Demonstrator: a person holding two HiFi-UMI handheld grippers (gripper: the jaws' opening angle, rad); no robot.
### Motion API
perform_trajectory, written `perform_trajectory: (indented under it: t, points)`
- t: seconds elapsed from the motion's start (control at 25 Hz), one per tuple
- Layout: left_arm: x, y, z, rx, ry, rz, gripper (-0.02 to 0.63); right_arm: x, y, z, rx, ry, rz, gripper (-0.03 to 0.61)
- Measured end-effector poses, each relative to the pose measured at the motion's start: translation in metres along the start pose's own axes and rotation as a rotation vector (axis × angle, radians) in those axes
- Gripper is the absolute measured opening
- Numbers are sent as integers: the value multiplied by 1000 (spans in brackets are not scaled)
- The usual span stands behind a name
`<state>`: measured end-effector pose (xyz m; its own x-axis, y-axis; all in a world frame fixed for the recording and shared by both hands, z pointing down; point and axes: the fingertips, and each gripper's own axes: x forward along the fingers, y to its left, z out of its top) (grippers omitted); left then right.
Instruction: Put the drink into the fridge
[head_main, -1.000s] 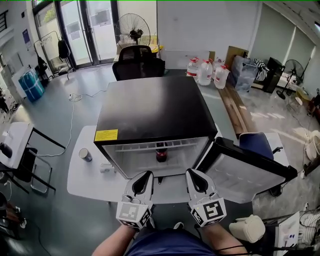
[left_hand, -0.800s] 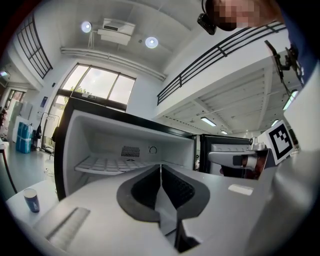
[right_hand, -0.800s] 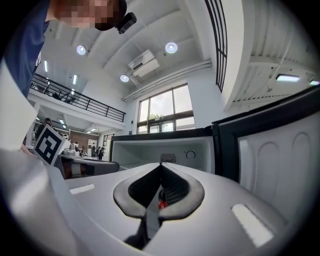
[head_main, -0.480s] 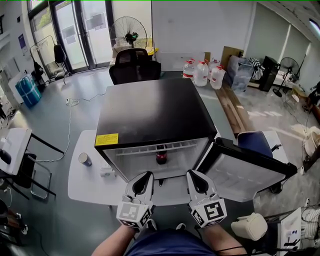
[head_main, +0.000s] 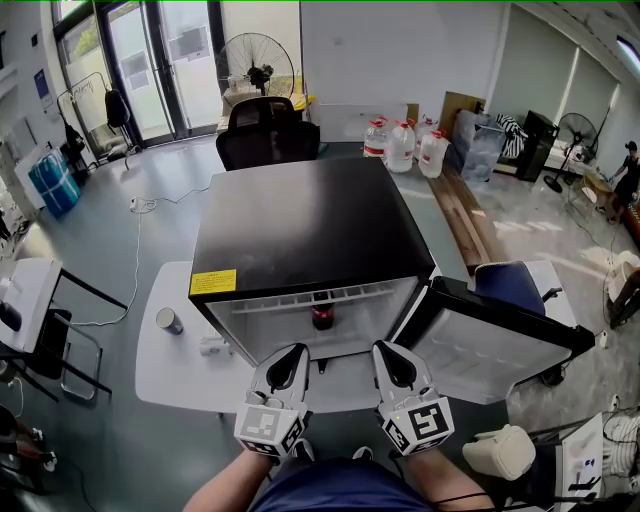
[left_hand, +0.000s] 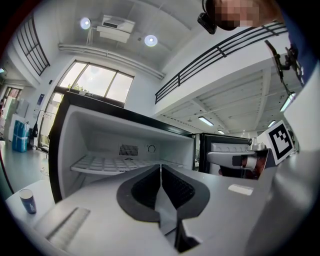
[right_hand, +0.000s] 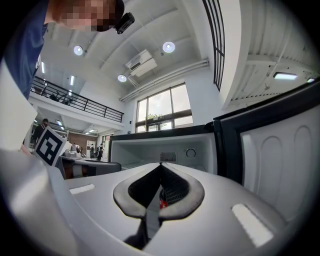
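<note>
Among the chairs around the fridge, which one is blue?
The chair at the right, just beyond the open fridge door, is blue; the office chair behind the fridge is black.

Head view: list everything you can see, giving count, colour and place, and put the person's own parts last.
fridge: one, black, centre, on the table
door: one, black with a white inside, swung open to the right
drink: one, dark with a red label, inside the fridge near the front
table: one, white, under the fridge
cup: one, blue and white, on the table left of the fridge
chair: one, black, behind the fridge
fans: two, black, one behind the chair, one far right
jugs: three, clear, on the floor right of the chair
left gripper: one, grey, shut, empty, before the fridge
right gripper: one, grey, shut, empty, beside the left
</note>
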<state>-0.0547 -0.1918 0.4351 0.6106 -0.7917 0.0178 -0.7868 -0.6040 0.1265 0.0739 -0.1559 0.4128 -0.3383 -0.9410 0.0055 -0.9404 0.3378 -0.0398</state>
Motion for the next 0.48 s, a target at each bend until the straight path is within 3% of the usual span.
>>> perform_trajectory:
  t: [0.48]
  points:
    - [3, -3, -1, -3, 10, -9, 14, 2, 1, -1, 5, 1, 9, 6]
